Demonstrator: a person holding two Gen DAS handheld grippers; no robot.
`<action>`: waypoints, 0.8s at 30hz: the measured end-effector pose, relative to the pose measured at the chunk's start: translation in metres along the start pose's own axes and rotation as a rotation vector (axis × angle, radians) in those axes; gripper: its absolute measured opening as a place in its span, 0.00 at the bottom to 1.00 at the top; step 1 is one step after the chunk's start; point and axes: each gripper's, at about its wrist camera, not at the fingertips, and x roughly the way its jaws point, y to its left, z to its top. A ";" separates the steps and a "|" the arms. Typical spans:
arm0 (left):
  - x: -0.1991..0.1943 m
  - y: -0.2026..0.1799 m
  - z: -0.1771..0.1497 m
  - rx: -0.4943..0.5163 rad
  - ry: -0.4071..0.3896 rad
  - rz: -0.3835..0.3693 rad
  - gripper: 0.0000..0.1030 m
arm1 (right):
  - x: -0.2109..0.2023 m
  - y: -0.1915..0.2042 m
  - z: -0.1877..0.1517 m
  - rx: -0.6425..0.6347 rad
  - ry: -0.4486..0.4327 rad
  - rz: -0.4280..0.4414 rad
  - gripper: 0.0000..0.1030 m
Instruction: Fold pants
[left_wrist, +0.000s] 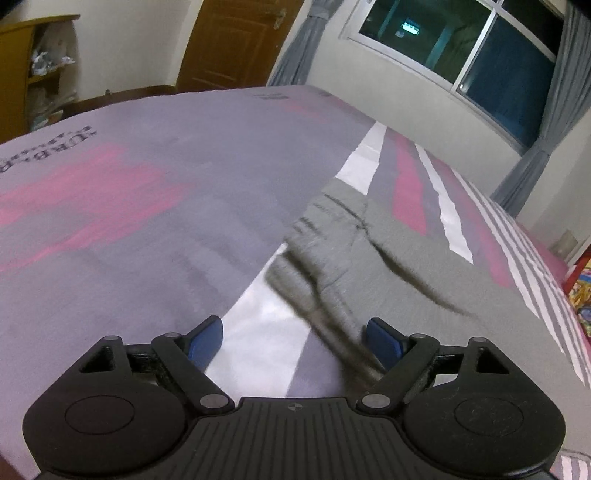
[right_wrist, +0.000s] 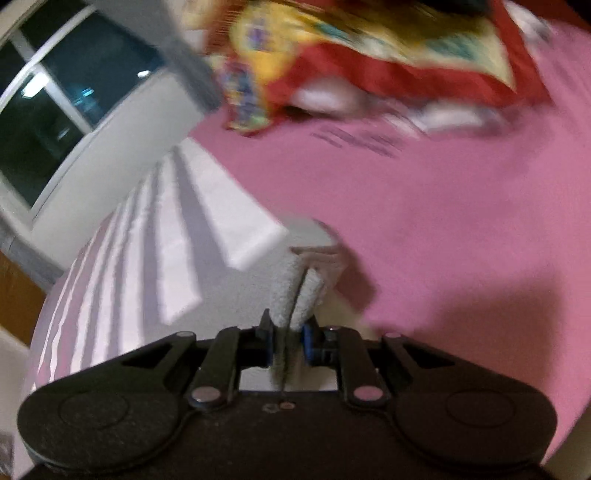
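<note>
Grey pants (left_wrist: 388, 251) lie crumpled on the bed, running from the middle of the left wrist view out to the right. My left gripper (left_wrist: 294, 326) hovers low over their near edge, blue pads wide apart. A dark fold of the cloth runs just inside the right pad (left_wrist: 384, 341), and nothing is pinched. In the blurred right wrist view, my right gripper (right_wrist: 287, 325) is shut on a bunched fold of the pants (right_wrist: 291, 288), which look pale there. That fold stands up from between the pads, lifted above the pink sheet (right_wrist: 424, 221).
The bed sheet (left_wrist: 147, 221) is grey with pink and white stripes. A colourful red-edged blanket (right_wrist: 351, 48) lies at the far end of the bed. A window (left_wrist: 461, 48) with grey curtains, a wooden door (left_wrist: 229, 44) and a shelf (left_wrist: 33, 66) stand beyond the bed.
</note>
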 end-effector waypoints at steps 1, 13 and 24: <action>-0.006 0.004 -0.003 0.003 -0.011 0.009 0.82 | 0.000 0.019 0.002 -0.045 -0.007 0.016 0.13; -0.090 0.077 -0.043 -0.050 -0.089 0.126 0.83 | 0.033 0.307 -0.106 -0.680 0.093 0.472 0.13; -0.114 0.116 -0.086 -0.128 -0.046 0.192 0.83 | 0.022 0.336 -0.248 -1.250 0.153 0.558 0.13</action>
